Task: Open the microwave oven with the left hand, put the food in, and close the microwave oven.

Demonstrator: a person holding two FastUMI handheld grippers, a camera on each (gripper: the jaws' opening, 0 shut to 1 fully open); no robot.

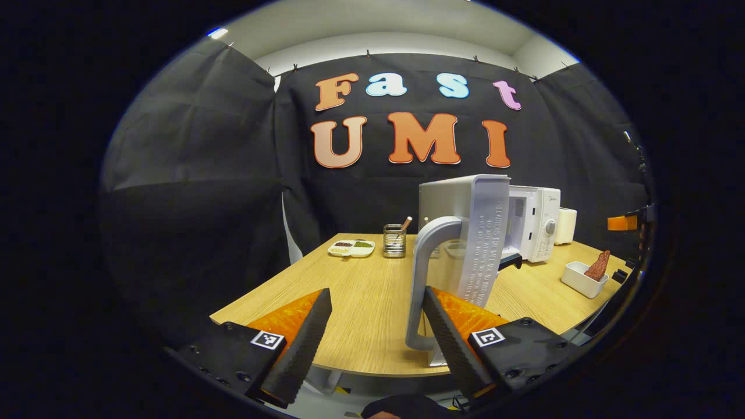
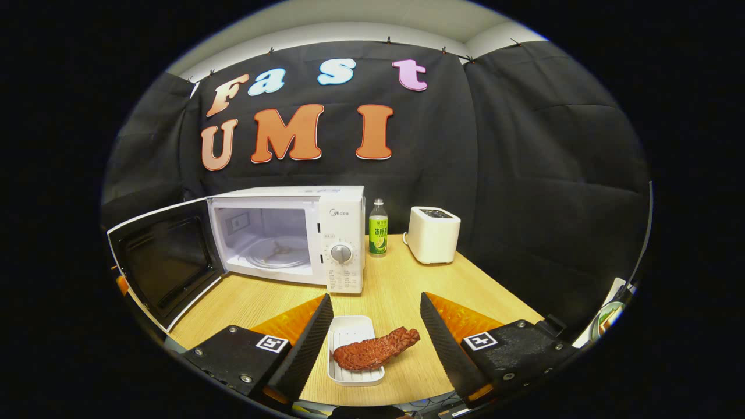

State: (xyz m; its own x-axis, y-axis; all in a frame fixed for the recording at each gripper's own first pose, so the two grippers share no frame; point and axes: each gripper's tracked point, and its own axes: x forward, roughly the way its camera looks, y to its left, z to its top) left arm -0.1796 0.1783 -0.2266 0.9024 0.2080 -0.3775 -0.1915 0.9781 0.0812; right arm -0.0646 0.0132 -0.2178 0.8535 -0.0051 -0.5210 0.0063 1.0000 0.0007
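The white microwave (image 2: 343, 233) stands on the wooden table with its door (image 2: 166, 259) swung wide to the left; the cavity with its glass turntable (image 2: 273, 251) holds nothing. In the left gripper view the door (image 1: 486, 238) is edge-on and its grey handle (image 1: 428, 273) hangs just inside the right finger of my open left gripper (image 1: 377, 291), not clamped. A reddish-brown slab of meat (image 2: 372, 352) lies across a white rectangular dish (image 2: 349, 329) between the fingers of my open right gripper (image 2: 375, 297). The same dish (image 1: 579, 279) and meat (image 1: 598, 266) sit at the far right.
A green bottle (image 2: 378, 228) and a white toaster (image 2: 432, 234) stand right of the microwave. A divided plate (image 1: 351, 248) and a wire utensil holder (image 1: 394, 240) sit at the table's far side. The table's front edge (image 1: 372, 369) is close below my left gripper.
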